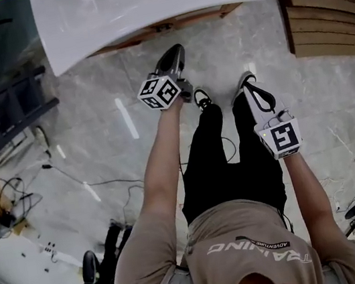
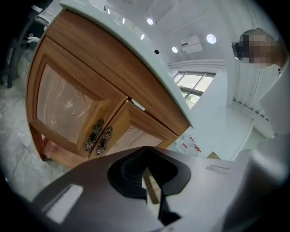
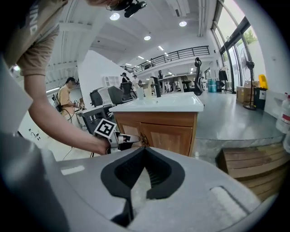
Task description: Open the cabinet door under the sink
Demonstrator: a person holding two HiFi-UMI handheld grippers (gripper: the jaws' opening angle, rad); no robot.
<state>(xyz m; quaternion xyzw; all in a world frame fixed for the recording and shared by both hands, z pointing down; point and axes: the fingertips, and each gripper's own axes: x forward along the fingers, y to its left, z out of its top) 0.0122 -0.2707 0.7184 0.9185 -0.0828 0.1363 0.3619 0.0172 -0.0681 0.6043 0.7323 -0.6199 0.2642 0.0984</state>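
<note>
Pale marble floor is carrying everything, and the person is standing on it facing the cabinet. Nearest, the right gripper [image 1: 254, 94] is hanging beside the person's right leg, well back from the woodwork. Its fingers [image 3: 156, 174] are pressing together at the tips and pinching nothing.

Further forward, the left gripper [image 1: 174, 51] is pointing at the honey-coloured wooden cabinet [image 2: 68, 104] under the white ceramic sink [image 1: 139, 2]. It is near the front but apart from it, its fingers [image 2: 131, 167] closed on nothing. Both panelled doors are sitting shut. Their two ornate dark metal handles [image 2: 99, 137] are hanging side by side at the centre seam.

I judge the approach step to be under way, with the door not yet touched. The next move is calling for the left fingers to spread, settle around one handle, then pull outward along the hinge arc.
</note>
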